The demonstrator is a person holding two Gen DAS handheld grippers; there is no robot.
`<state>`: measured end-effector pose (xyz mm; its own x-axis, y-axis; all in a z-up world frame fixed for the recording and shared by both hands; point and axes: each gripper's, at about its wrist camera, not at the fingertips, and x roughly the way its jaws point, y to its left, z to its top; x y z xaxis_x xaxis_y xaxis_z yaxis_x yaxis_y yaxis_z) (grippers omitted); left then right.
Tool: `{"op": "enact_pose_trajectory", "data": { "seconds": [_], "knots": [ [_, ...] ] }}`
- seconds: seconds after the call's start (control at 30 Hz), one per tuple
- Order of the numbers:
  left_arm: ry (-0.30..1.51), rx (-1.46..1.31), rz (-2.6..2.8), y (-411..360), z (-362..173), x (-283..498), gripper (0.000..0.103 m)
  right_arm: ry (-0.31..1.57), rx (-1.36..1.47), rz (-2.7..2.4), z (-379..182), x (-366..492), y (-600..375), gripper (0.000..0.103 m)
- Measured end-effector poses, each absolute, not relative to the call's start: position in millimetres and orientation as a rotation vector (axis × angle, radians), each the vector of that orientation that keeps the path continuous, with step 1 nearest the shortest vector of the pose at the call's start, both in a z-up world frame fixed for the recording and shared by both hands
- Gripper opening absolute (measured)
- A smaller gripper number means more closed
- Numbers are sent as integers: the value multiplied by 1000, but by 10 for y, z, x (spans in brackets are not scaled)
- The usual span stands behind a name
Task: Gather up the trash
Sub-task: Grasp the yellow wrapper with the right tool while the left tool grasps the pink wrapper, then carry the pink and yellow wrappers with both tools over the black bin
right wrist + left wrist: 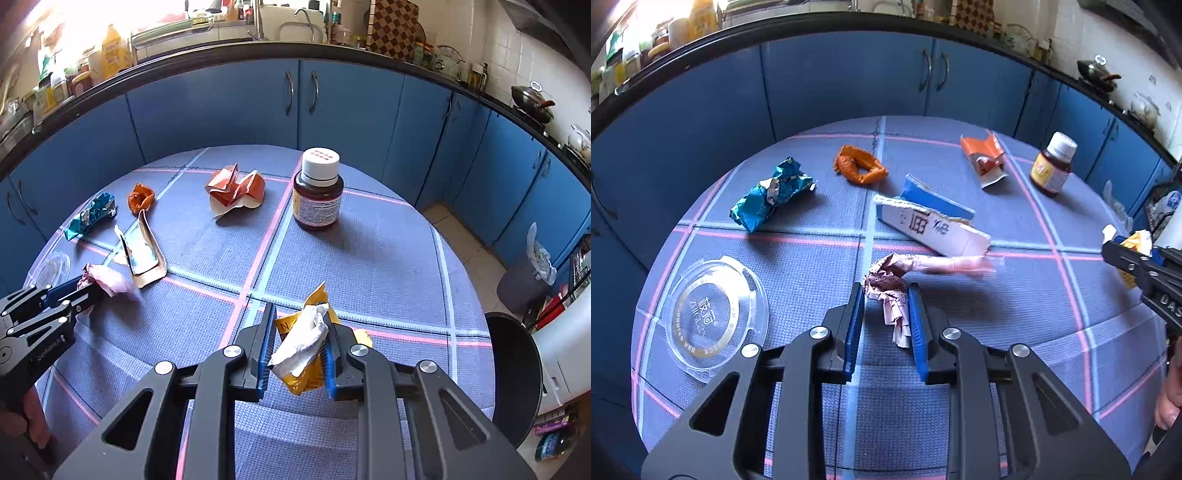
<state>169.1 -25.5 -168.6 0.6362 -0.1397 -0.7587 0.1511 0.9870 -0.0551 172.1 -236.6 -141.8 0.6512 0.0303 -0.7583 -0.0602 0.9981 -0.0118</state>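
Blue cabinets ring a round table [798, 369] under woven plaid cloth. Left gripper [885, 295] pinches crumpled pink paper [890, 291] (pleated, limp) just above the cloth; right gripper [300, 332] clamps a glossy yellow wrapper with white tissue [304, 343].

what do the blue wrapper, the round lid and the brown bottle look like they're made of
Blue wrapper: likely metallised foil, with sharp crinkles and a shiny silver inside.
Round lid: clear glossy plastic; the tablecloth shows through.
Brown bottle: translucent amber, glass or plastic unclear, with a matte white cap, probably plastic.
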Motion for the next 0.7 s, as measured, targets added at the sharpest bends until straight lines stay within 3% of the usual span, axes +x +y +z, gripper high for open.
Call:
{"op": "enact_pose_trajectory", "data": {
  "seconds": [0.7],
  "knots": [
    [702, 28, -263, -644, -947, 1276, 23, 749, -38, -1, -900, 1224, -2558, 22]
  ]
}}
